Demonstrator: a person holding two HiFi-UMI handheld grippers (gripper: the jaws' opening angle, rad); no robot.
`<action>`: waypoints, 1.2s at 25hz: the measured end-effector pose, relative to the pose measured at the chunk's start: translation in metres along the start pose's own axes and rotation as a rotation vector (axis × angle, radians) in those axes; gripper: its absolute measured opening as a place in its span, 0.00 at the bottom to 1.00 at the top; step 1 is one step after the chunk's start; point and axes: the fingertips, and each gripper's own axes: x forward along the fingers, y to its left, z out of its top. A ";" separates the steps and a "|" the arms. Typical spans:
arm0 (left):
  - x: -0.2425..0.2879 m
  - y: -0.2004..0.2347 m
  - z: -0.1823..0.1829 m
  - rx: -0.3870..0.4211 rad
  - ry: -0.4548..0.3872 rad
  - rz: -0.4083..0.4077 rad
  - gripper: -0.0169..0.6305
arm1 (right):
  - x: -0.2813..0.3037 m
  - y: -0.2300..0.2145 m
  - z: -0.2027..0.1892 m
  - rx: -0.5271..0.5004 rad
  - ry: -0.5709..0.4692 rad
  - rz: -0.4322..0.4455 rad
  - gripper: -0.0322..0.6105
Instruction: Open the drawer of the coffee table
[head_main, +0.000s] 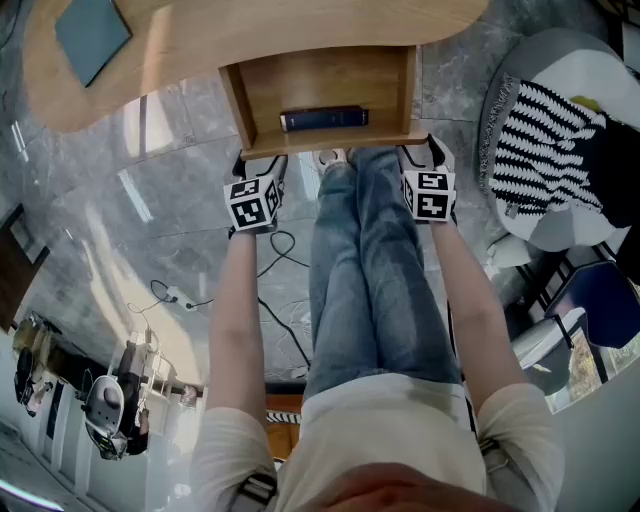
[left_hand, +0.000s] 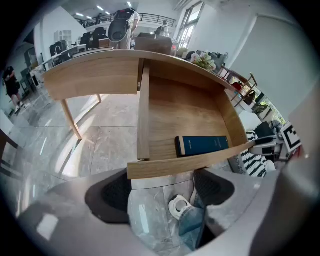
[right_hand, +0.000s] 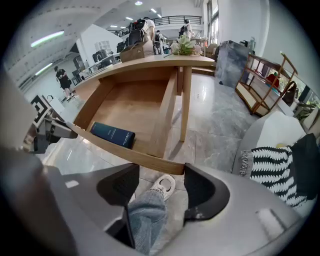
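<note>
The coffee table lies beyond both sets of fingertips. Its drawer stands well out, with the front panel just past the tips and a dark book further in. The left gripper and right gripper gape wide, holding nothing. Any further pull should be even at both corners, keeping the panel level.

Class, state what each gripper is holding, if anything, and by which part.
Nothing is held. The left gripper and the right gripper both have their jaws apart, with the tips at the lower edge of the drawer front, not closed on it.
</note>
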 end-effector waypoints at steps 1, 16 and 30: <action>0.001 0.000 0.000 0.001 0.000 0.000 0.64 | 0.001 0.000 0.000 -0.002 -0.001 0.000 0.47; -0.017 -0.004 0.002 0.018 0.001 0.012 0.64 | -0.010 0.002 0.000 -0.020 0.055 -0.023 0.46; -0.098 -0.020 0.039 -0.197 -0.297 0.116 0.02 | -0.081 0.040 0.065 0.056 -0.249 0.044 0.05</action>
